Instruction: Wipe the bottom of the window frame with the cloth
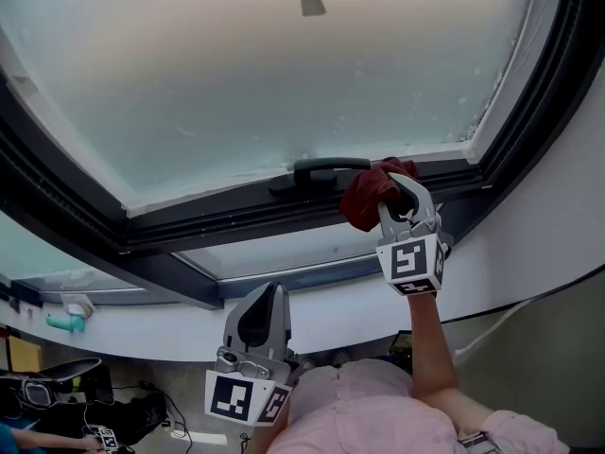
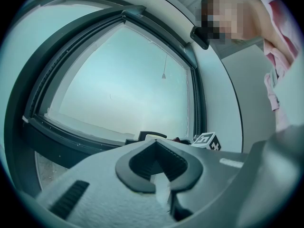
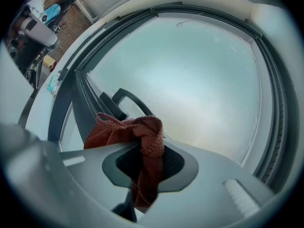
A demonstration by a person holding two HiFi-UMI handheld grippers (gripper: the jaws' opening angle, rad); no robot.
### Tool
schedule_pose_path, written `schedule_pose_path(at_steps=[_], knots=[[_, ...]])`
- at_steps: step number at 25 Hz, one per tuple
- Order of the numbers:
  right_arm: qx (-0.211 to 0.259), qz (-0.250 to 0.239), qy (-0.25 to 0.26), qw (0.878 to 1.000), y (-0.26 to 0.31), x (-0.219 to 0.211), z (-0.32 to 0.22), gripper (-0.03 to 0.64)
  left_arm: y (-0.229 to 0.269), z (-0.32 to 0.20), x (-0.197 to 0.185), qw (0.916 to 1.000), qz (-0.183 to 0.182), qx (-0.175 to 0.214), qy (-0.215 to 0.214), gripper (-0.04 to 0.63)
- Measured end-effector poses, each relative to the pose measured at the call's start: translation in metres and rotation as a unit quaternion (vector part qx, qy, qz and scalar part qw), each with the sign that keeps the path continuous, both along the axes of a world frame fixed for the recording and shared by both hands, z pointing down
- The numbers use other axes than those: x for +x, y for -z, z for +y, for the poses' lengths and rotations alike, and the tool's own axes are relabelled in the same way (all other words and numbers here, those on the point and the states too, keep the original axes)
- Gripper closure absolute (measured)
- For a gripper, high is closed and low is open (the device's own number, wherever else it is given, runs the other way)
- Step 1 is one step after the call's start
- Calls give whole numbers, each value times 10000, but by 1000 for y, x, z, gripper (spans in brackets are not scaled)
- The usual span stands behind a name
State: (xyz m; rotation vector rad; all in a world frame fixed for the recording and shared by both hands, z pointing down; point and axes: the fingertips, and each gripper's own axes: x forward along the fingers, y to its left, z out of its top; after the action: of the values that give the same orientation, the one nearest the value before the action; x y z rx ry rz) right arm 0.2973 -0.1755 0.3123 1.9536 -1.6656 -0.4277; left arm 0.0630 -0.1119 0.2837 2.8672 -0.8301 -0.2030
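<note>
A dark red knitted cloth [image 1: 371, 195] is bunched in my right gripper [image 1: 405, 197], which is shut on it and holds it against the dark bottom rail of the window frame [image 1: 236, 218], just right of the black handle [image 1: 326, 172]. In the right gripper view the cloth [image 3: 142, 141] hangs down between the jaws, with the handle [image 3: 124, 99] behind it. My left gripper [image 1: 267, 312] hangs low, below the sill, away from the frame; its jaws are shut with nothing in them [image 2: 159, 175].
The frosted pane [image 1: 265, 74] fills the upper view, with the frame's right side [image 1: 558, 74] slanting down. A white sill [image 1: 312, 310] runs below. A teal object [image 1: 66, 323] lies on the sill at left. Cables and gear sit on the floor at lower left [image 1: 57, 386].
</note>
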Motion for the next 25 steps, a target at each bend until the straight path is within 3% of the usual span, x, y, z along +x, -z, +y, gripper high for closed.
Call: schedule_pose_path(at_steps=[14,20,25], knots=[[-31,-77,207,9998,1,0,0,551,-9,35,20,9999,-84,-5,-56,597],[11,-44,150,9999,1,2,-2,551,-1,30,2,9998,-34,123,174,597],[-99,-94,55,9999,-3,0,2,552,1,37,-12,10000,8,34,73,597]])
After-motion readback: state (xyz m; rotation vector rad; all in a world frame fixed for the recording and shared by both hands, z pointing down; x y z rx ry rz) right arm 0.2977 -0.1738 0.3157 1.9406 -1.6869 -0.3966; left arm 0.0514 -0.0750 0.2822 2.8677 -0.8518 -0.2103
